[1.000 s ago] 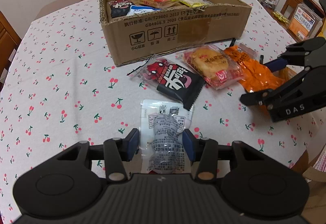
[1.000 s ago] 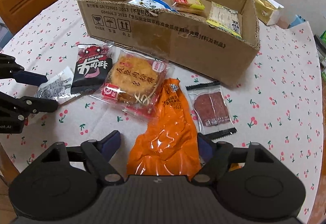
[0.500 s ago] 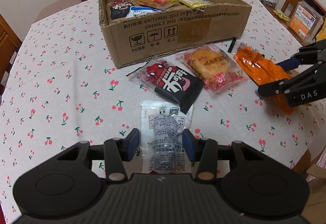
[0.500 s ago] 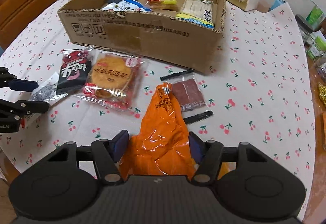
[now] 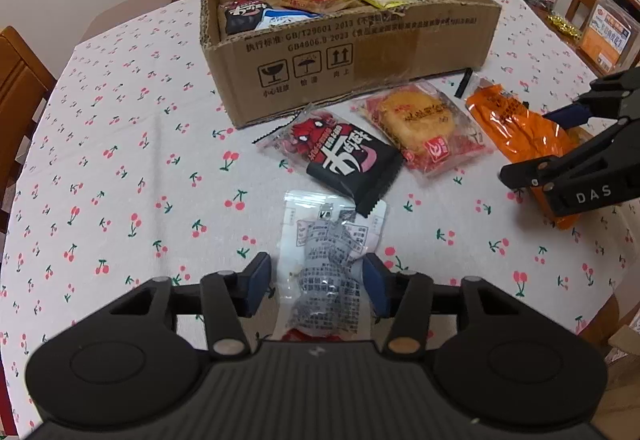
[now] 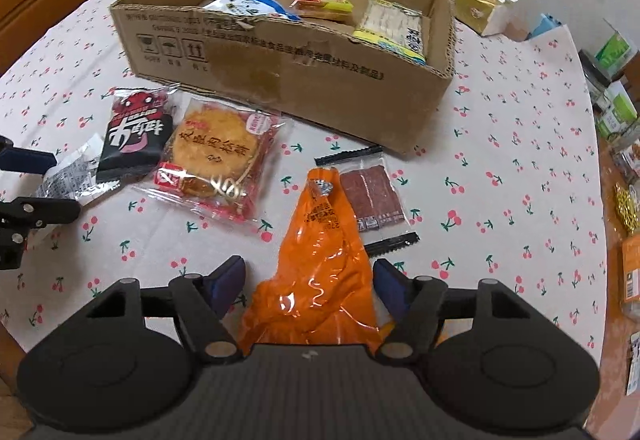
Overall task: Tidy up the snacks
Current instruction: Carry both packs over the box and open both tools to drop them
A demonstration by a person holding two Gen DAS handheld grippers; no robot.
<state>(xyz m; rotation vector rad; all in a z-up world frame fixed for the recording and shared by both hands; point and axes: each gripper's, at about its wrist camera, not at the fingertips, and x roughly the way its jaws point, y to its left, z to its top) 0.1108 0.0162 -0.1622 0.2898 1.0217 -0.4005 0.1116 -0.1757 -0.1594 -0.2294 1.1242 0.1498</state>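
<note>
Left wrist view: left tool (image 5: 318,278) sits low over the tabletop (image 5: 120,168), its two pads spread to either side of a clear printed packet (image 5: 330,260); right pad looks to touch the film, left pad stands off with a visible gap, so not clamped. Packet lies flat, running straight ahead from the tool, its far end tucked under the black-and-red snack bag (image 5: 344,154). Beyond that, the round pastry pack (image 5: 422,122), then the cardboard box (image 5: 352,56), already part filled. Right wrist view: right tool (image 6: 308,282) spread wide around the near, bunched end of the orange packet (image 6: 320,264), neither pad pressing it; a thin dried-meat strip pack (image 6: 372,196) lies just beside it, ahead and right. Handling, as a judgement: both packets light, soft, crinkly film, likely slippery; best taken across the lumpy middle where the contents give bulk, not the flat sealed edge. Pastry likely crumbles, wants a gentle squeeze. Against half a second ago: left tool and clear packet unchanged; right tool has dropped lower and nearer, its pads spread a little wider around the orange packet, which still lies on the cloth.
</note>
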